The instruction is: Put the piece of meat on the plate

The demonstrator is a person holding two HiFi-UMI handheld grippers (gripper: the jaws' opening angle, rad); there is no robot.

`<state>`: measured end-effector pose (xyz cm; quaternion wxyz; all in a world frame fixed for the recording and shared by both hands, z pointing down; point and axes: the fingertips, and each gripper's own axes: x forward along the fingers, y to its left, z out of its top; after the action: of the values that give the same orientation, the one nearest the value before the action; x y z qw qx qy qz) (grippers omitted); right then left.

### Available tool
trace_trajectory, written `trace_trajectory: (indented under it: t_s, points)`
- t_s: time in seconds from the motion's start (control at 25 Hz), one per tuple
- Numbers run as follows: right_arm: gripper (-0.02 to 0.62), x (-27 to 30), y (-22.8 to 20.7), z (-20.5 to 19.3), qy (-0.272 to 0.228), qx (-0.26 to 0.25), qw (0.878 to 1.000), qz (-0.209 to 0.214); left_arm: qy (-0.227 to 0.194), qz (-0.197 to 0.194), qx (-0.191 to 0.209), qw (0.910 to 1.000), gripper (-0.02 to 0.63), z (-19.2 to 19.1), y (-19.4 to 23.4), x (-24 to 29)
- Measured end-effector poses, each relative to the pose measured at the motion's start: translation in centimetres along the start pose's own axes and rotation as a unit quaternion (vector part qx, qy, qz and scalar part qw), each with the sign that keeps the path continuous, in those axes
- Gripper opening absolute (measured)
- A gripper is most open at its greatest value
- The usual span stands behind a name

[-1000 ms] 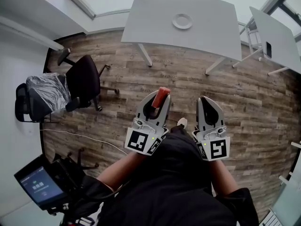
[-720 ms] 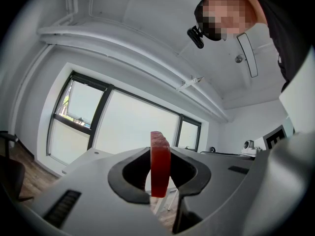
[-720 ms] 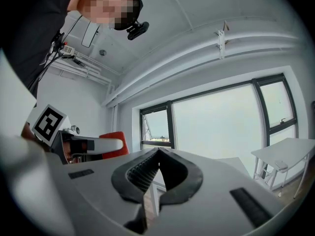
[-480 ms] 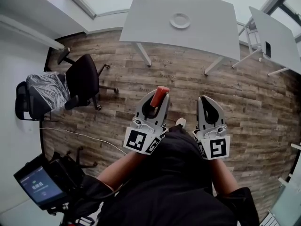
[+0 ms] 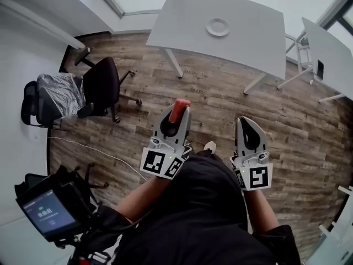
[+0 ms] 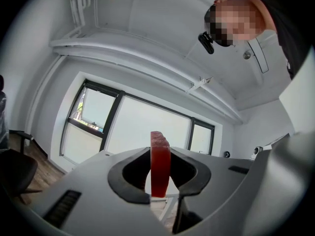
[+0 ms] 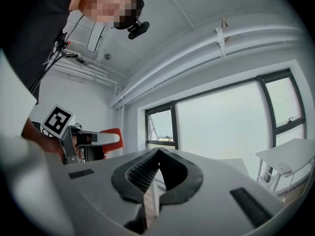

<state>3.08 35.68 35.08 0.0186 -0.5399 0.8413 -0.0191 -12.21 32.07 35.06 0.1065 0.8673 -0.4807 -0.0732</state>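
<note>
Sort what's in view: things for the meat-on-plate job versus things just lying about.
For the job:
piece of meat, clamped in the left gripper
plate, on the white table ahead

Lying about:
black office chair
plastic-wrapped chair
small screen at lower left
second table at right

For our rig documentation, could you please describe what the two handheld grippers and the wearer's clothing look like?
The left gripper and the right gripper both have light grey, tapered shells with black jaw linings, ribbed in the right gripper view. Each carries a white cube with black square markers at its rear, beside a small green light. The person wears a black top.
</note>
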Motion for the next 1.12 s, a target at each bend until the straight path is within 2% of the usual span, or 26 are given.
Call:
trace_trajectory:
  t_s: [0.2,0.84,0.92,1.12]
  points:
    - [0.006,-0.2,-1.2,-0.9,0.008,0.013,1.0,-0.01,0.006,0.018,0.007,0.9998,0.091,-0.2,0.8,-0.2]
    - [0.005,-0.8,-2.4,1.1,0.0,-0.009,1.0,-0.016,0.004,-0.023,0.011,0.9997,0.091,0.1,-2.3,2.3]
    - [0.005,0.1,-3.2,1.0,0.001,-0.009,1.0,-0.016,0.006,-0.025,0.011,0.9996,0.091,0.0,-2.0,3.5]
    - [0.006,6.6,-6.7,-1.1,0.011,0.007,1.0,-0.021,0.017,-0.038,-0.004,0.9991,0.091,-1.5,2.0,10.2]
